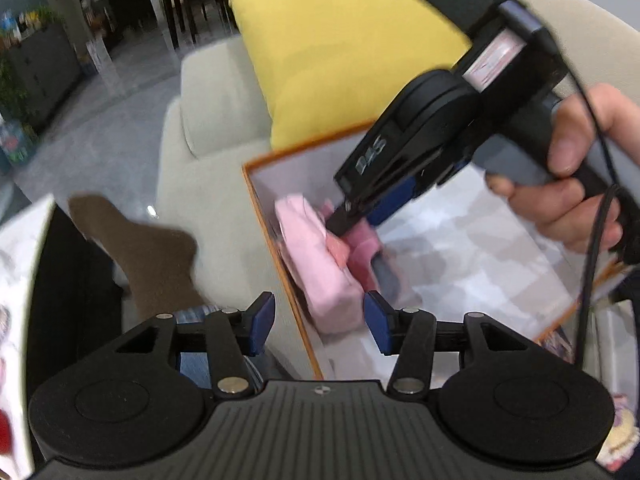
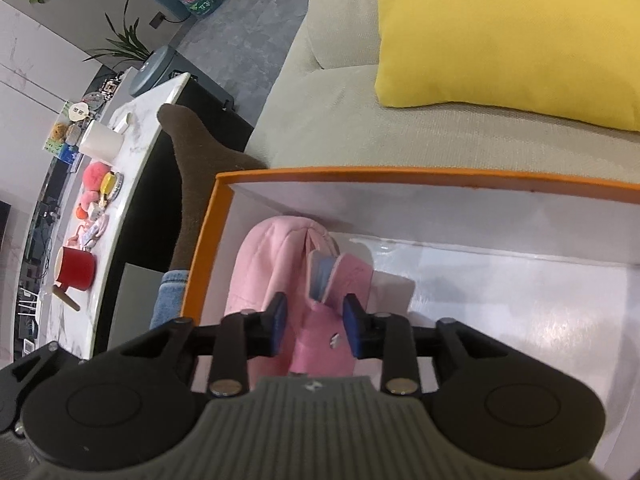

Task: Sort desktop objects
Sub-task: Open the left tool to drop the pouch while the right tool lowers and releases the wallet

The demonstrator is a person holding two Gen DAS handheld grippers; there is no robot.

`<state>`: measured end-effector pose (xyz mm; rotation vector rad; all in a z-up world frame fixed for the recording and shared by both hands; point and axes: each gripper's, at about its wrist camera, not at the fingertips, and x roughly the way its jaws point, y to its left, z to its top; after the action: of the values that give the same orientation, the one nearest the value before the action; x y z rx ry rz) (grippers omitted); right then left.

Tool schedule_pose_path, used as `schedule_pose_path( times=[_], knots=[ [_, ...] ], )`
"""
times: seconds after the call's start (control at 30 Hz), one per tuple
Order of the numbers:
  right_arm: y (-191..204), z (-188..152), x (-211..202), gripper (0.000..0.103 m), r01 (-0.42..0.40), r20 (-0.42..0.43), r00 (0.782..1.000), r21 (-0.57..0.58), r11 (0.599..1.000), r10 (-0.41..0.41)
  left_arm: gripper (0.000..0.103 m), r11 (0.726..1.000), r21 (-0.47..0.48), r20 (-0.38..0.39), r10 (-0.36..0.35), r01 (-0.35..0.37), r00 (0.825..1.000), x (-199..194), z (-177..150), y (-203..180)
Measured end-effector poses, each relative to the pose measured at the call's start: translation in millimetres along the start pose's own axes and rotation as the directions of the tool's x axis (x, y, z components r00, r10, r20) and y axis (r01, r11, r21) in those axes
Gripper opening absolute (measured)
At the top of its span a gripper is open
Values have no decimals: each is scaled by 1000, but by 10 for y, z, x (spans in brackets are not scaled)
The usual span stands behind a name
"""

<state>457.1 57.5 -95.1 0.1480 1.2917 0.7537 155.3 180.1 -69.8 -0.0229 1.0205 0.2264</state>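
An orange-rimmed white box [image 2: 420, 174] sits on the sofa. Inside it lie a light pink soft pouch [image 2: 268, 264] and a darker pink snap wallet [image 2: 340, 280], side by side at the box's left end. My right gripper [image 2: 314, 326] hangs over the wallet with its jaws open. The wallet lies between the blue pads, and neither pad presses on it. In the left wrist view the same gripper [image 1: 360, 216] reaches down from the upper right, held by a hand [image 1: 580, 184]. My left gripper [image 1: 320, 320] stands open over the box's left rim [image 1: 280, 264], nothing between its pads, near the pouch [image 1: 316, 264].
A yellow cushion [image 2: 512, 44] rests on the beige sofa [image 2: 340, 120] behind the box. A foot in a brown sock [image 2: 192, 168] is left of the box. Further left, a marble table [image 2: 132, 152] holds a red mug [image 2: 76, 268], a white cup [image 2: 100, 142] and small pink toys.
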Motion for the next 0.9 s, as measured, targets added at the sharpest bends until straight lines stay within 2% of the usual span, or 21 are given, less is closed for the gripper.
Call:
schedule_pose_path(
  times=[0.07, 0.13, 0.2, 0.33, 0.47, 0.53, 0.6, 0.7, 0.77, 0.9],
  knots=[
    [33, -33, -25, 46, -8, -1, 1000, -23, 1000, 8, 57, 999, -25, -23, -27, 26, 999, 56, -42, 48],
    [76, -80, -34, 54, -28, -10, 1000, -56, 998, 28, 52, 998, -45, -29, -38, 37, 999, 105, -92, 72],
    [129, -127, -36, 55, -33, -13, 999, -92, 995, 32, 44, 996, -61, -28, -64, 63, 998, 127, -109, 76],
    [247, -230, -16, 71, -69, -44, 997, -176, 982, 63, 44, 994, -74, -10, -75, 74, 997, 105, -120, 78],
    [415, -400, 95, 71, -4, -79, 997, -350, 937, -25, 44, 993, -80, -16, -89, 88, 996, 133, -88, 107],
    [424, -436, 142, 70, 17, -65, 997, -388, 922, -46, 42, 996, -59, -17, -69, 68, 997, 137, -148, 84],
    [439, -429, 203, 60, 48, -58, 995, -420, 906, -80, 41, 998, -36, -12, -55, 55, 998, 135, -167, 44],
    [444, -426, 285, 52, 92, -33, 992, -481, 872, -123, 35, 999, -26, 0, -47, 47, 999, 135, -177, 45],
    [471, -421, 298, 51, 95, -21, 992, -508, 856, -123, 32, 999, -27, 4, -47, 47, 999, 125, -185, 57],
    [576, -445, 311, 52, 143, 33, 987, -615, 776, -156, 28, 999, -10, 5, -39, 39, 999, 130, -205, 56]
  ],
)
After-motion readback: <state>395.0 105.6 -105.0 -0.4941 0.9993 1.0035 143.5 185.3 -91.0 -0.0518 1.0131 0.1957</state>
